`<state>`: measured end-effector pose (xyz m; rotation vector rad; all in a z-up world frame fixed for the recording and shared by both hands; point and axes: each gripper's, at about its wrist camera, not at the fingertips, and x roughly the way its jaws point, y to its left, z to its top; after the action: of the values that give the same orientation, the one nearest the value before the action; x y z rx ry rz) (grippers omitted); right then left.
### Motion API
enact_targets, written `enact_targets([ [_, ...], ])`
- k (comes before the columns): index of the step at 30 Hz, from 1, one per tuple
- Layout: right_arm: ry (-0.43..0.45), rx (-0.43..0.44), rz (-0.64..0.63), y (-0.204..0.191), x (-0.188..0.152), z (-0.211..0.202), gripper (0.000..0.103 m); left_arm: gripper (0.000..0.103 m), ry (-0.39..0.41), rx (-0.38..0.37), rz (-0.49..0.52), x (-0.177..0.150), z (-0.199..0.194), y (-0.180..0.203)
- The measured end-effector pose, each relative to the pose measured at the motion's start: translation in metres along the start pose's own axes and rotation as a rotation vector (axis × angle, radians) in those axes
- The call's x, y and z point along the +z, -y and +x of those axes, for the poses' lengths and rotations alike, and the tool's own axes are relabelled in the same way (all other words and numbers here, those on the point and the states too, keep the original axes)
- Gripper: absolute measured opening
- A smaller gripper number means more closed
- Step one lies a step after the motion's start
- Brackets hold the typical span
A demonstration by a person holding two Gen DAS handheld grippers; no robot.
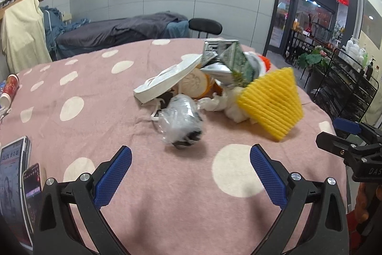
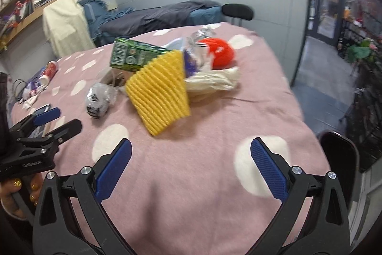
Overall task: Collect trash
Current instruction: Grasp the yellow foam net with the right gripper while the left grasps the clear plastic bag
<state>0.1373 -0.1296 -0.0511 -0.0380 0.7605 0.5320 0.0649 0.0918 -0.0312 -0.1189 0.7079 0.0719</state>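
Note:
A heap of trash lies mid-table: a yellow ribbed foam sleeve, a green carton, a white paper bag, crumpled tissue, a red-orange net and a crumpled clear wrapper with black print. My left gripper is open just short of the wrapper, nothing between its fingers. My right gripper is open over bare cloth in front of the foam sleeve. Each gripper shows at the edge of the other's view, the right gripper and the left gripper.
The table wears a pink cloth with white dots. A phone and a leaflet lie at its left edge, with a red cup on its side farther back. A black chair stands behind; racks line the right.

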Motion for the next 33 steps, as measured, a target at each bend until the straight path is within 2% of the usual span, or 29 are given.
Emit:
enact_targets([
  [7,-0.059,0.019,-0.083,-0.017,0.031,0.035,0.097,0.097,-0.102,-0.076,-0.052,0.017,0.022,-0.015],
  [12,-0.107,0.053,-0.062,-0.013,0.045,0.054,0.087,0.097,-0.119,-0.096,-0.065,0.028,0.030,-0.017],
  [13,-0.113,0.051,-0.060,-0.013,0.046,0.057,0.078,0.097,-0.118,-0.100,-0.073,0.029,0.032,-0.017],
  [14,-0.125,0.053,-0.058,-0.013,0.046,0.061,0.063,0.096,-0.122,-0.108,-0.084,0.031,0.035,-0.018],
  [15,-0.133,0.059,-0.053,-0.012,0.046,0.063,0.055,0.093,-0.130,-0.126,-0.100,0.032,0.037,-0.019],
  [17,-0.149,0.085,-0.022,-0.009,0.043,0.067,0.031,0.079,-0.146,-0.144,-0.127,0.032,0.042,-0.019],
  [19,-0.159,0.121,0.006,-0.006,0.039,0.067,0.017,0.055,-0.171,-0.171,-0.178,0.027,0.046,-0.023],
  [20,-0.156,0.127,0.007,-0.007,0.037,0.066,0.016,0.050,-0.175,-0.187,-0.198,0.025,0.045,-0.024],
  [24,-0.108,0.127,0.009,-0.008,0.031,0.053,0.012,0.045,-0.141,-0.209,-0.210,0.019,0.034,-0.023],
  [33,-0.024,0.134,0.039,-0.002,0.018,0.025,0.011,0.045,-0.094,-0.267,-0.196,0.008,0.006,-0.003],
])
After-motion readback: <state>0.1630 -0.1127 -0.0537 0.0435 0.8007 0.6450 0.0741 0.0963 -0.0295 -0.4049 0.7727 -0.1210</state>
